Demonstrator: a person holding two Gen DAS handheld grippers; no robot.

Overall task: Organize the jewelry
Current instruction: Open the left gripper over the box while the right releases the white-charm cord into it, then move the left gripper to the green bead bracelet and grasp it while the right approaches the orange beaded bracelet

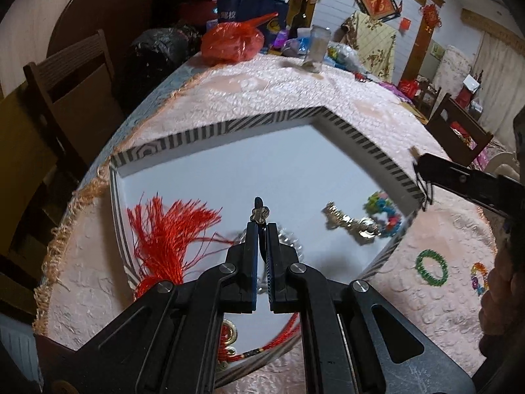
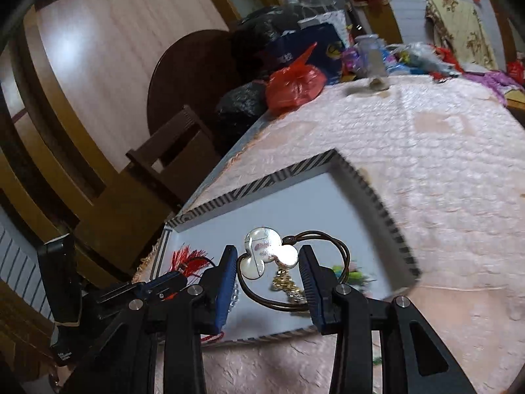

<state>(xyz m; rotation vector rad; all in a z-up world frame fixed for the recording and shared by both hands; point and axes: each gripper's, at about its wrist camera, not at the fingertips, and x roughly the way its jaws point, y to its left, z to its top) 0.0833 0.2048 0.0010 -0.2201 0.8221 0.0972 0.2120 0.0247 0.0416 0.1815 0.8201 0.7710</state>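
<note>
Hair tie (image 2: 272,256) between right claw (image 2: 267,259) fingers

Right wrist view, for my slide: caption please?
Open right tongs hold a mouse-shaped hair tie above the striped tray.

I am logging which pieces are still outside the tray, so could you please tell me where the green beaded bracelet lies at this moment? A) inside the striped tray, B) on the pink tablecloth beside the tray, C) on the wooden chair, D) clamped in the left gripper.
B: in the left wrist view the green beaded bracelet lies flat on the pink tablecloth, outside the rim of the striped tray.
</note>
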